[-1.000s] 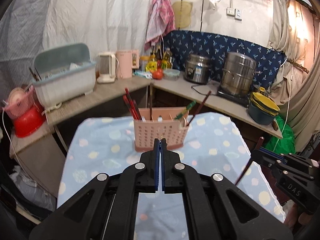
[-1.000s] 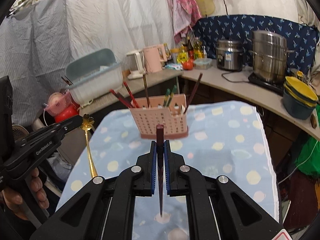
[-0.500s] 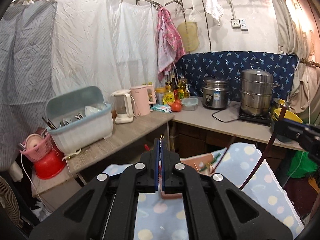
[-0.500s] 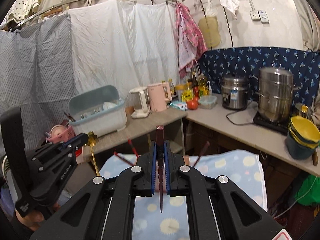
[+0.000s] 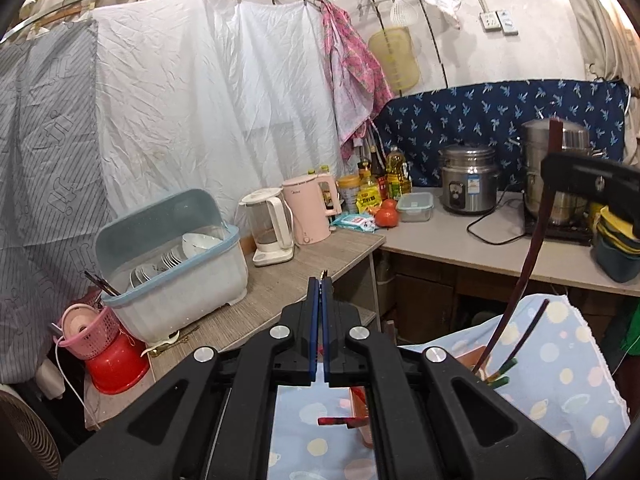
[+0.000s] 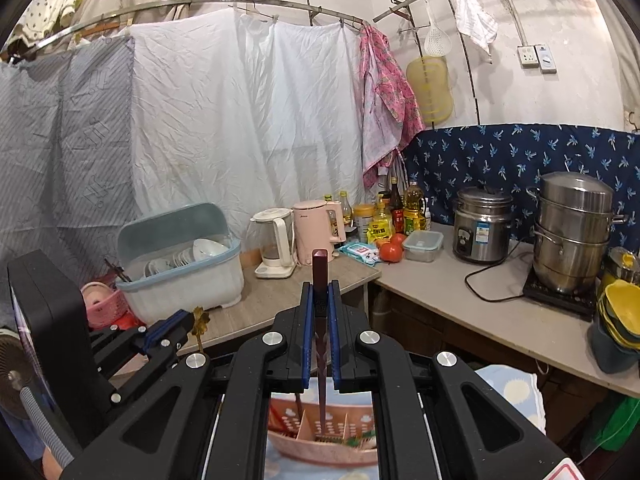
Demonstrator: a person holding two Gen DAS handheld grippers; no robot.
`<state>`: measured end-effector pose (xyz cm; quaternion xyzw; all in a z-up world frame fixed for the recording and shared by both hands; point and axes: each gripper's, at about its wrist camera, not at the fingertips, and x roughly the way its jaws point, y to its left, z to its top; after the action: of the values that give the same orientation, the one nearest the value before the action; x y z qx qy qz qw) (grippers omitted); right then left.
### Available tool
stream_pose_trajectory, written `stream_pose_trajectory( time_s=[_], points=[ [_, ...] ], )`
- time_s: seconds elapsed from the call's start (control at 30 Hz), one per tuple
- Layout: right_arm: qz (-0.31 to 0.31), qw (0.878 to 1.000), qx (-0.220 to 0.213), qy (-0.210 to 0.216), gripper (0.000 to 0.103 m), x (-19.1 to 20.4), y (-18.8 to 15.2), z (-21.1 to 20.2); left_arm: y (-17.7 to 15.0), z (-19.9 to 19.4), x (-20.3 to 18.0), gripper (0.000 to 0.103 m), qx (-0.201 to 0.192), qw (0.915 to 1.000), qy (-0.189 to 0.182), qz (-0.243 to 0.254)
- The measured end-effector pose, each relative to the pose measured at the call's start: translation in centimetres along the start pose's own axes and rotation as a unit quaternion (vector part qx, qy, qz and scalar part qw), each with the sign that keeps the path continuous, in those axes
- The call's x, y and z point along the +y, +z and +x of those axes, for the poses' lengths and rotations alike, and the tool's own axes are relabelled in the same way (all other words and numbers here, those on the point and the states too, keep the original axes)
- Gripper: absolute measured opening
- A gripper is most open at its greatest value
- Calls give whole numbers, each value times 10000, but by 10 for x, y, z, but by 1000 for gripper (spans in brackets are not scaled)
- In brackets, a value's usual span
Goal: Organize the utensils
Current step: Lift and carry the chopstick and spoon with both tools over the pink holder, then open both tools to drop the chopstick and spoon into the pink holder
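My right gripper (image 6: 320, 292) is shut on a dark red chopstick (image 6: 320, 276) held upright; its lower tip hangs over a compartment of the pink utensil basket (image 6: 320, 432) directly below. My left gripper (image 5: 321, 286) is shut on a thin gold spoon; only its tip shows at the fingertips, and its flower-shaped end (image 6: 199, 320) shows in the right wrist view. In the left wrist view the right gripper (image 5: 592, 184) holds the chopstick (image 5: 528, 252) above the basket (image 5: 476, 364), which holds other chopsticks and green-handled utensils.
The basket stands on a blue dotted cloth (image 5: 560, 380). Behind is an L-shaped counter with a dish rack (image 5: 172, 260), two kettles (image 5: 272, 224), bottles, a rice cooker (image 5: 468, 180), a steamer pot (image 6: 572, 232) and stacked bowls (image 6: 620, 320).
Both grippers have risen and tilted up, so the basket dropped low in both views. The right gripper's chopstick now hangs straight over the basket.
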<state>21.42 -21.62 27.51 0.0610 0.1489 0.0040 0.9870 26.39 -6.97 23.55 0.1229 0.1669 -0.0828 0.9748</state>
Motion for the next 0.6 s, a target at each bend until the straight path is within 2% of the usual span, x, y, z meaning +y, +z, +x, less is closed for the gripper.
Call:
stream_pose_trajectory(
  time_s=[0.3,0.5,0.6],
  points=[
    [100,9992,376,-27,7,-7,-23,51,-27,42,-14,1,406,9989,-139,168],
    [4,9976,686,-33,7,-3,-50,70,-42,60,-21,1,668,9972,-329,69],
    [3,9968,803,-31,8,-4,-57,76,-45,60,-17,7,684,9969,-381,-102]
  ],
)
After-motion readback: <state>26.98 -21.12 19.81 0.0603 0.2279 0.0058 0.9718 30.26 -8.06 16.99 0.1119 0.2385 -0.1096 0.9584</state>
